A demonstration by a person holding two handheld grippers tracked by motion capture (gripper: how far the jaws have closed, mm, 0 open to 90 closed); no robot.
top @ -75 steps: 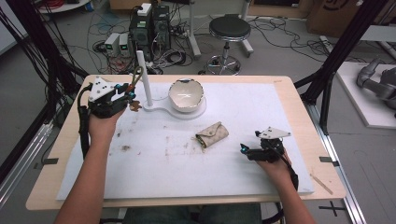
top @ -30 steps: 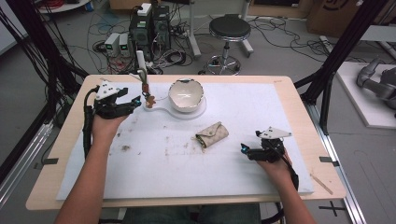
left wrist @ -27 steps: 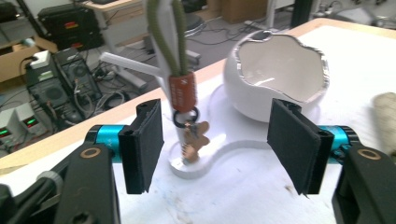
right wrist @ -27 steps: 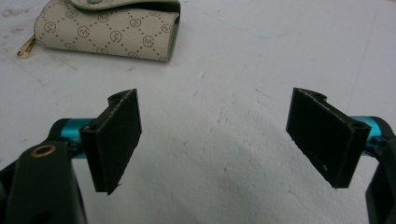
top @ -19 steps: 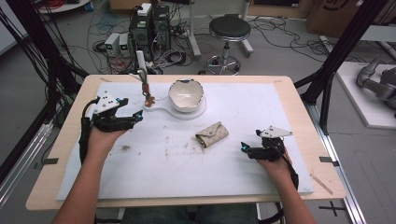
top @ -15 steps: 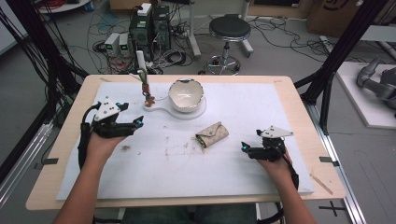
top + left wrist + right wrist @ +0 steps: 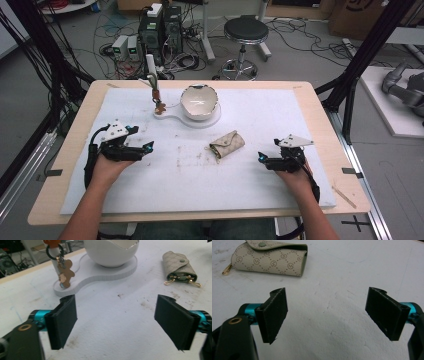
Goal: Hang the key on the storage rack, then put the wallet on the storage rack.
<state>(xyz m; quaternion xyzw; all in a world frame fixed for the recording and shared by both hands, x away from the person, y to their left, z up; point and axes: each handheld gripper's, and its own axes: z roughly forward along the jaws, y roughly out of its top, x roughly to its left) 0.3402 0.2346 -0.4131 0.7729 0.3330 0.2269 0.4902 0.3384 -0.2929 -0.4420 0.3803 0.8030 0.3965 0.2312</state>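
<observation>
Keys (image 7: pixel 158 101) hung on the stand at 11 o'clock, which looked done. Your left claw (image 7: pixel 141 148) and right claw (image 7: pixel 266 160) were both wide, empty; the pouch (image 7: pixel 227 145) lay untouched.

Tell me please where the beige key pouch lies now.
In the high view the key pouch lies on the white mat near the middle, in front of the white bowl.

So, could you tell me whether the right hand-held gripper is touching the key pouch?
Apart. The right gripper view shows bare white mat between the open right hand-held gripper and the key pouch.
</observation>
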